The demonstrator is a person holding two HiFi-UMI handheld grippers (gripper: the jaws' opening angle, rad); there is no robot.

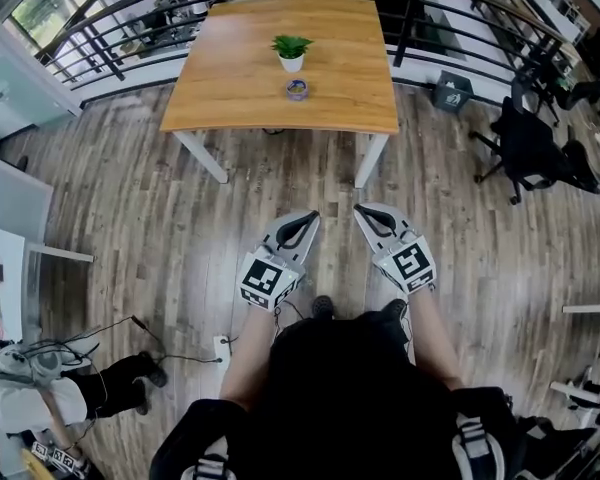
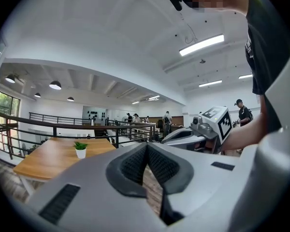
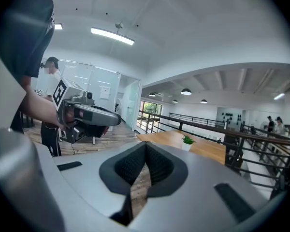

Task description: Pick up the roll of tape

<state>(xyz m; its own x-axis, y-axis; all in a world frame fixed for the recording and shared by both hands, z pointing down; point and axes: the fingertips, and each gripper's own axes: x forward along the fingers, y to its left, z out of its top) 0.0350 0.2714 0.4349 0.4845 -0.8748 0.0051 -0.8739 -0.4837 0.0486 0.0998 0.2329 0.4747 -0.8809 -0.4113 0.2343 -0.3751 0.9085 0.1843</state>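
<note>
Tape roll (image 1: 297, 89) on table (image 1: 230, 93), just this side of potted plant (image 1: 291, 52). Looks small, light, stiff ring; sides prob. slick. Best hold: pinch across wall, one jaw thru core. L gripper (image 1: 302, 220) + R gripper (image 1: 367, 213) both closed, empty, well short of plant.

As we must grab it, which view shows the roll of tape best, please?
The head view: the roll of tape lies on the table beside the plant. Neither gripper view shows it, only the plant.

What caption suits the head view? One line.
Left gripper and right gripper, both shut and empty, short of the table with potted plant and roll of tape.
</note>
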